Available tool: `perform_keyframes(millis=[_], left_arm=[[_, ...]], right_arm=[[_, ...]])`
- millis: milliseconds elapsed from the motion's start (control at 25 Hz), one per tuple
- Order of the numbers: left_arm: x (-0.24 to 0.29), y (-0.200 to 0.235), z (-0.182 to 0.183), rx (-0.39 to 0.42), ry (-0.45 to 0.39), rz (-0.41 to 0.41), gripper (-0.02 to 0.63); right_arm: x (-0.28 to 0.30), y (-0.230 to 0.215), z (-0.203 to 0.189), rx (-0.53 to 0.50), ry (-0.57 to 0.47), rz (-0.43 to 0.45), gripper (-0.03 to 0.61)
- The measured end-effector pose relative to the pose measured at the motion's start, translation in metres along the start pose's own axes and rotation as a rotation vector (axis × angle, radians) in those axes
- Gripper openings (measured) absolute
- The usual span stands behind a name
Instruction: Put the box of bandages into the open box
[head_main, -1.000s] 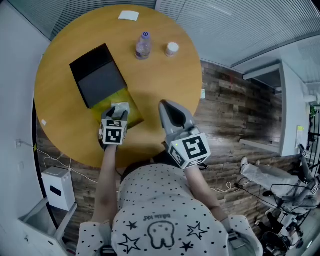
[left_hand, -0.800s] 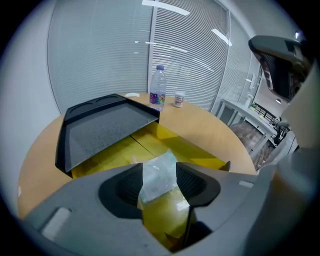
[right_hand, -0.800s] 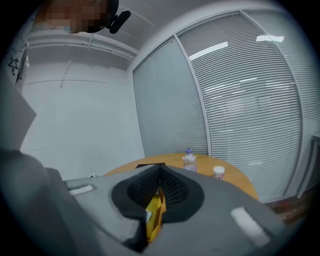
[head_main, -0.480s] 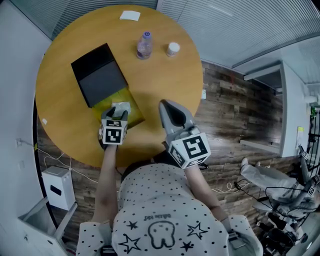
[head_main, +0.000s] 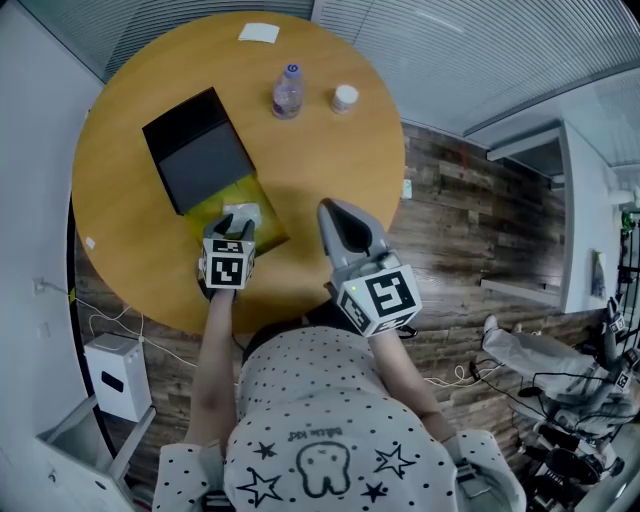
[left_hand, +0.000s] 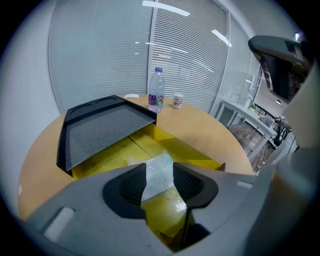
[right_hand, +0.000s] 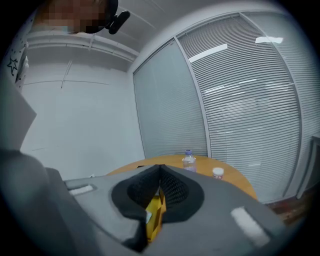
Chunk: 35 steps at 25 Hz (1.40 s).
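Over the open box (head_main: 268, 225) — left tool (head_main: 232, 224) apart, right tool (head_main: 333, 208) shut.
Left jaws have just been closing a little yet stand clear, the bandage box (head_main: 243, 212) seen in their gap, lying on the yellow floor. Right jaws meet, empty, above the surface (head_main: 330, 160). Beyond — raised black lid (head_main: 197, 150), then a bottle (head_main: 287, 92) and small jar (head_main: 345, 97).

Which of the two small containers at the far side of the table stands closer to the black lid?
The tall clear bottle with the purple cap. The short white jar stands on its other side, farther from the lid.
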<state>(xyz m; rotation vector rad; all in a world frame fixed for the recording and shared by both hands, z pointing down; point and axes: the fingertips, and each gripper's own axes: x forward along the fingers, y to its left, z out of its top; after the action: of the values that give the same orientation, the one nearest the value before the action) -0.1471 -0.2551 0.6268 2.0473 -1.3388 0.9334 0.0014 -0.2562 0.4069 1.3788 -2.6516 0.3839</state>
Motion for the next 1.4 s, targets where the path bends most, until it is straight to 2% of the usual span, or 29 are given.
perform_keyframes(millis=[640,840,1120,1400], left_arm=[[-0.022,0.006,0.013,-0.008,-0.071,0.074,0.017],[-0.042,0.011,0.026,-0.024,-0.124,0.119,0.010],[-0.087,0.006,0.065,-0.026,-0.289,0.143,0.009],[-0.146,-0.002,0.105,-0.008,-0.461,0.204,0.009]], right_arm=[[-0.011,0.006,0.007,-0.011,-0.027,0.022,0.005],[-0.017,0.013,0.012,-0.015,-0.040,0.037,0.005],[-0.027,0.022,0.015,-0.024,-0.059,0.073,0.005],[-0.038,0.029,0.019,-0.037,-0.069,0.115,0.005]])
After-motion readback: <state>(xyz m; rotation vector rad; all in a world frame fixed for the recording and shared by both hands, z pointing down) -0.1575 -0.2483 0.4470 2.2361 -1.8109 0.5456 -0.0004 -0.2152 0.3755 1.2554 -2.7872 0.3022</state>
